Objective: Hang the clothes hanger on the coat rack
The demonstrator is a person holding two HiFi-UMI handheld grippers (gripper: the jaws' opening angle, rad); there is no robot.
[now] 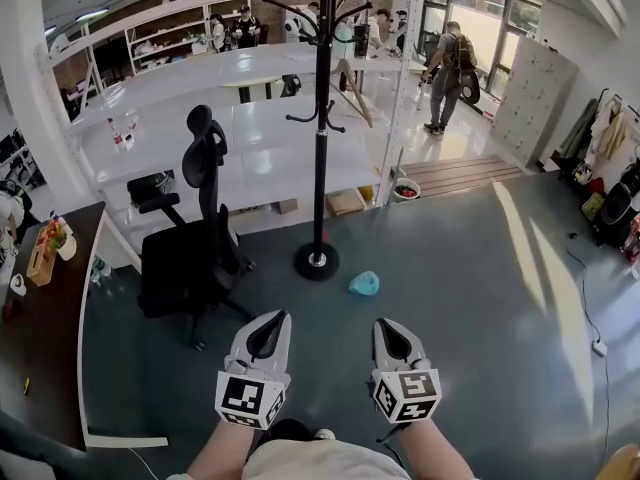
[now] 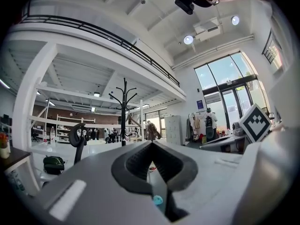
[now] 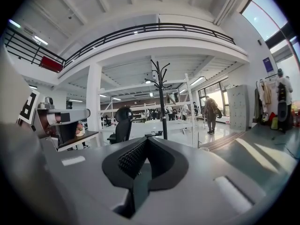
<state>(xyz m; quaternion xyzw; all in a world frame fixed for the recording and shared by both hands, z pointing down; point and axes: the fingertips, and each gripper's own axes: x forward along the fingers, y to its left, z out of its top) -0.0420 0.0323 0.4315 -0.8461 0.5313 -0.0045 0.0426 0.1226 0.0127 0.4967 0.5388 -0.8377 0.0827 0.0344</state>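
Observation:
The black coat rack (image 1: pixel 320 118) stands on its round base (image 1: pixel 317 260) on the grey floor, straight ahead of me. Its hooks at the top and at mid height look bare. I cannot make out a clothes hanger in any view. My left gripper (image 1: pixel 283 315) and right gripper (image 1: pixel 380 322) are held side by side low in the head view, short of the base, both shut with nothing between the jaws. The rack appears small and far off in the left gripper view (image 2: pixel 123 111) and the right gripper view (image 3: pixel 161 102), beyond the closed tips (image 2: pixel 151 143) (image 3: pixel 146 138).
A black office chair (image 1: pixel 200 238) stands left of the rack. A light blue crumpled object (image 1: pixel 364 284) lies on the floor right of the base. A dark desk (image 1: pixel 50 298) runs along the left, white shelving (image 1: pixel 250 138) behind. People stand far back.

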